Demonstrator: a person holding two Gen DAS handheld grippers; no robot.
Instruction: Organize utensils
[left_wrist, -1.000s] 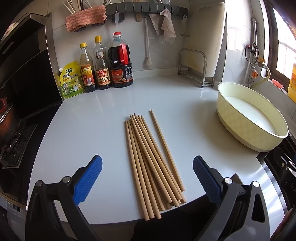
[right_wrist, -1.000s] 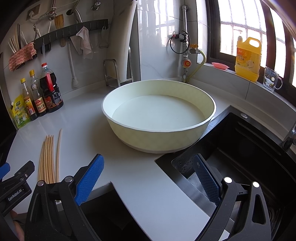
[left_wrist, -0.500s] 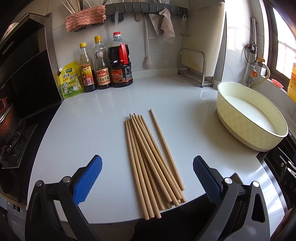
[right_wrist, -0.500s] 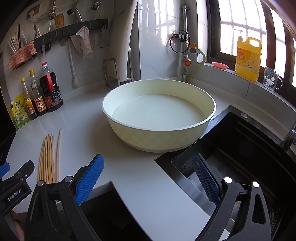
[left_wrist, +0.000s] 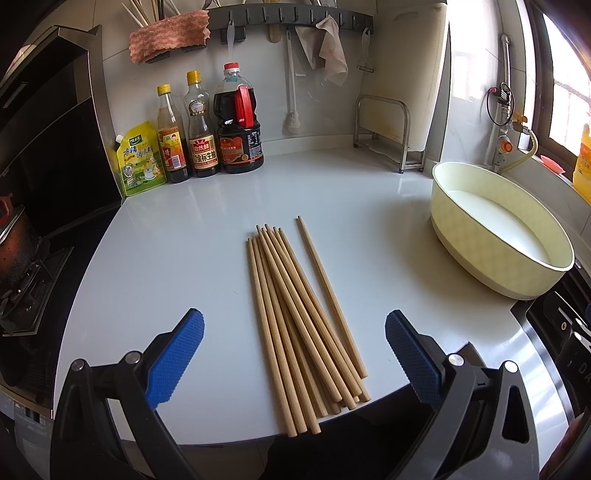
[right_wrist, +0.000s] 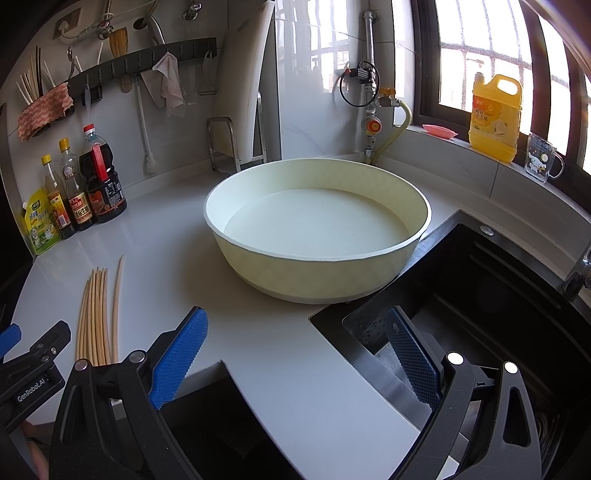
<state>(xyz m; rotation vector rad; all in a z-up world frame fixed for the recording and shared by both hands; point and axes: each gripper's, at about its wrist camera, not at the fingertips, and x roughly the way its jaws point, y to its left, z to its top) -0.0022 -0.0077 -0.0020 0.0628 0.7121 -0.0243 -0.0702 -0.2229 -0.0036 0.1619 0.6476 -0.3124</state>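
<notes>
chopsticks (left_wrist: 295, 314): bundle of bare wooden sticks lying flat on the white counter (left_wrist: 184, 240), near its front edge, thick ends toward the camera and a few just past the edge. most overlap in a loose fan; one stick lies alone on the bundle's right, angled slightly away at the far end. in the right wrist view the same bundle (right_wrist: 98, 314) sits at far left.

left gripper (left_wrist: 293, 354): jaws wide apart, blue pads either side of the bundle's near end, touching nothing, held above the counter's front edge.

right gripper (right_wrist: 295, 354): jaws wide apart, empty; left pad over the counter edge, right pad over the black sink (right_wrist: 480, 295).

basin (left_wrist: 498, 236): pale yellow, round, holding milky liquid, on the counter to the right of the chopsticks, well apart from them, beside the sink.

back wall: three sauce bottles (left_wrist: 207, 129) and a green pouch (left_wrist: 138, 158) in a row. rail with hooks (left_wrist: 288, 18) above, cloth hanging from it. metal rack (left_wrist: 384, 133) in the corner.
</notes>
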